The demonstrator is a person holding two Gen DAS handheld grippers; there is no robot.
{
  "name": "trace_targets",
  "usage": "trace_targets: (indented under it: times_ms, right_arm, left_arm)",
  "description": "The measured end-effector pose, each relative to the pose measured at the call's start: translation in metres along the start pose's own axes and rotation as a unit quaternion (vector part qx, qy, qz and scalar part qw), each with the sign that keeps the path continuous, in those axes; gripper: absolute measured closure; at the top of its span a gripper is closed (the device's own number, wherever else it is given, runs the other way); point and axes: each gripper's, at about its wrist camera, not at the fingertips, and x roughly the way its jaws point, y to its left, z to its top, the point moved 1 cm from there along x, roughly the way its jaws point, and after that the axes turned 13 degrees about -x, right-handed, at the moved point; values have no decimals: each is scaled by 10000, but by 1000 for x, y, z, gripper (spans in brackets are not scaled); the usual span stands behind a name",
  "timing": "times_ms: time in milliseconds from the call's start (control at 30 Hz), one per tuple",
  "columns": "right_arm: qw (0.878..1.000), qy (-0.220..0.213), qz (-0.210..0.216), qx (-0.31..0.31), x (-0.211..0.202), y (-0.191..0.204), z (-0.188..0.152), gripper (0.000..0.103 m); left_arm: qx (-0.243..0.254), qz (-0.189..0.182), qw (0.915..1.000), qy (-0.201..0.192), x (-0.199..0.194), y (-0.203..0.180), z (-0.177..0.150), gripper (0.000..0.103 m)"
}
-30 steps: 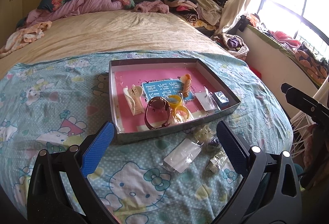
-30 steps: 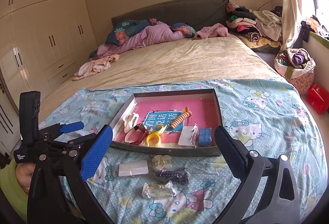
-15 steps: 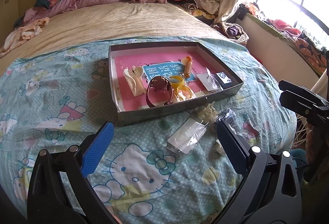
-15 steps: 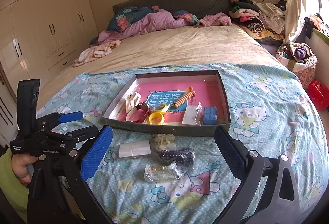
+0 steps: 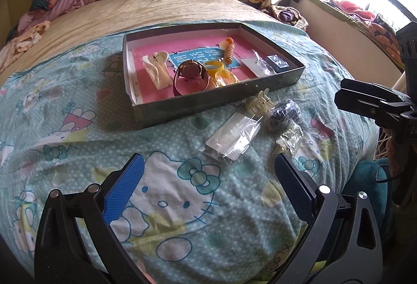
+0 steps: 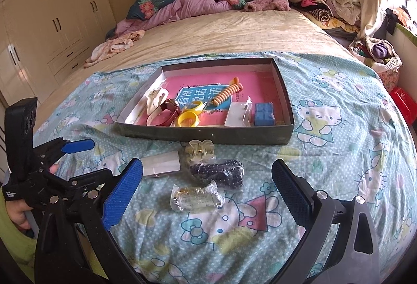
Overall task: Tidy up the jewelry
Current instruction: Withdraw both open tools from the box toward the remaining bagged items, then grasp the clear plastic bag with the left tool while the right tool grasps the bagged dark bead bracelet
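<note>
A shallow grey box [image 5: 216,101] [image 6: 208,134] with a pink floor lies on the Hello Kitty blanket. It holds a watch [image 5: 190,76], yellow rings [image 6: 187,118], a cream hair clip [image 5: 156,70], an orange spiral clip [image 6: 226,93] and a blue case [image 6: 264,114]. In front of it lie a clear claw clip [image 6: 199,149], a dark bead bracelet in a bag [image 6: 221,173], a flat clear packet [image 5: 232,136] and a bagged gold item [image 6: 195,198]. My left gripper [image 5: 208,185] is open, low before the packet. My right gripper [image 6: 207,192] is open around the bagged gold item.
The bed [image 6: 221,31] stretches behind the box, with a heap of bedding [image 6: 187,7] at the headboard. Clothes [image 6: 325,2] pile up at the right by the window. Wardrobes [image 6: 39,23] stand at the left. The blanket's edge drops off at the right [image 5: 365,133].
Both grippers have dropped and come closer to the loose items in front of the box. Both stay open. Nothing on the blanket has moved.
</note>
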Motion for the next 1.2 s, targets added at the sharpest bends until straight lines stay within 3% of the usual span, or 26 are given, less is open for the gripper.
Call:
trace_targets:
  times_ms: [1000, 1167, 1200]
  right_arm:
    - [9941, 1088, 32, 23, 102, -15, -26, 4]
    - [9943, 1047, -17, -201, 111, -11, -23, 5]
    - [9946, 1001, -23, -257, 111, -10, -23, 10]
  left_arm:
    - [376, -119, 9987, 316, 44, -5, 4, 11]
    - [477, -143, 9981, 354, 52, -11, 7, 21]
    - [481, -148, 9980, 381, 54, -12, 8, 23]
